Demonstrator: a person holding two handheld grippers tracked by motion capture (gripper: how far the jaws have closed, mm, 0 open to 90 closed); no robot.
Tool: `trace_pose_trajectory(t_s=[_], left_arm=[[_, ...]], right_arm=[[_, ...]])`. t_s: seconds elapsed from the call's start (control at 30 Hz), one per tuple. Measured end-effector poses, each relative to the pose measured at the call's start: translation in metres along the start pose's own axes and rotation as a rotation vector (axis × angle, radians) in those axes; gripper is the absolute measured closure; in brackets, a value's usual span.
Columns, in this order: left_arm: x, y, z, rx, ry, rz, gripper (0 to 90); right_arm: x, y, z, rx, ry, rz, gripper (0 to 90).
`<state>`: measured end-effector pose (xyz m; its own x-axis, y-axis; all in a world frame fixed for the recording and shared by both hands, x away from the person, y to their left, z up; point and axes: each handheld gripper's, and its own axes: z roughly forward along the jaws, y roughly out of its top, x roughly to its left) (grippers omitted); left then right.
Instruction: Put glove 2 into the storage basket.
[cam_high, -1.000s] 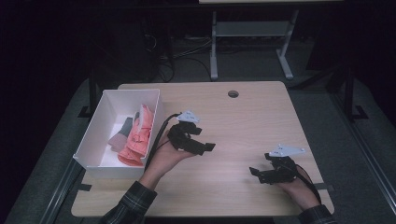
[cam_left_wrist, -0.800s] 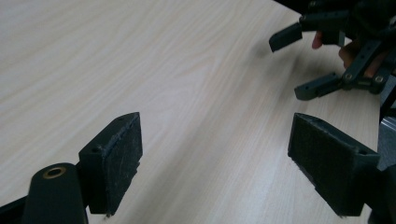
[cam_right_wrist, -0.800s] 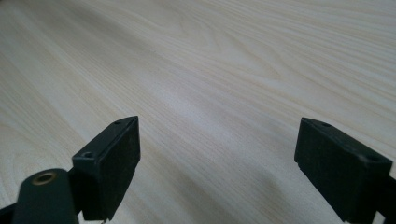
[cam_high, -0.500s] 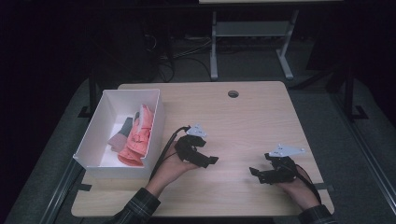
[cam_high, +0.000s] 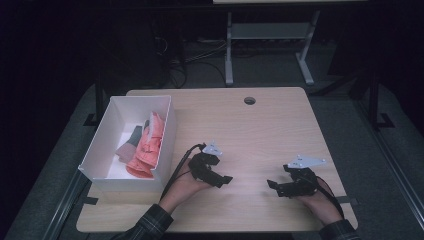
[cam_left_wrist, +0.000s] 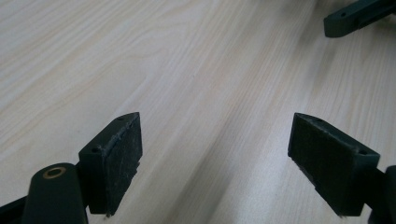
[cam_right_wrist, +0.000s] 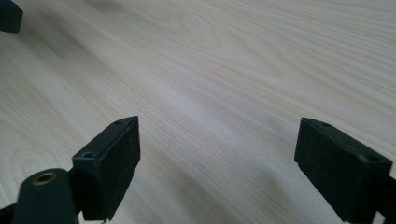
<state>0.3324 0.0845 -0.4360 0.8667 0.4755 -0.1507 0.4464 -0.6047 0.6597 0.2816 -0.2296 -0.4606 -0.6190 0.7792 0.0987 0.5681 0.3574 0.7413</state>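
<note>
On the pale wooden surface (cam_high: 260, 130), a white box (cam_high: 112, 120) stood at the left side, its long wall just beside the person's left forearm. Inside the box lay a heap of pink cloth (cam_high: 147, 145) against the right wall, with a grey piece (cam_high: 131, 137) next to it toward the middle; what the pieces were exactly could not be told from the high view. Near the far edge of the surface sat a small round hole (cam_high: 249, 100).

Both hands rested low on the near half of the surface, well apart from each other. The left claw (cam_high: 223, 179) pointed right, toward the other hand, with its black cable (cam_high: 179, 165) looping back past the box. In the left gripper view the left claw (cam_left_wrist: 215, 154) stood wide, its two black jaws far apart with bare wood grain between them and nothing held; a jaw tip of the other gripper showed at the top right corner. The right claw (cam_high: 272, 185) pointed left, a grey three-cornered plate (cam_high: 303, 161) on top of it. In the right gripper view the right claw (cam_right_wrist: 217, 158) was likewise wide and empty over the bare wood. A plaid sleeve (cam_high: 152, 225) covered the left forearm at the bottom edge.
</note>
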Motion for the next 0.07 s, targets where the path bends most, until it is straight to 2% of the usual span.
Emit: trace_pose_trajectory(t_s=[0.07], left_arm=[[0.0001, -0.0015, 0.0008, 0.002, -0.001, 0.004, 17.3]], right_arm=[[-0.0003, -0.0001, -0.0002, 0.001, 0.002, -0.004, 14.1]])
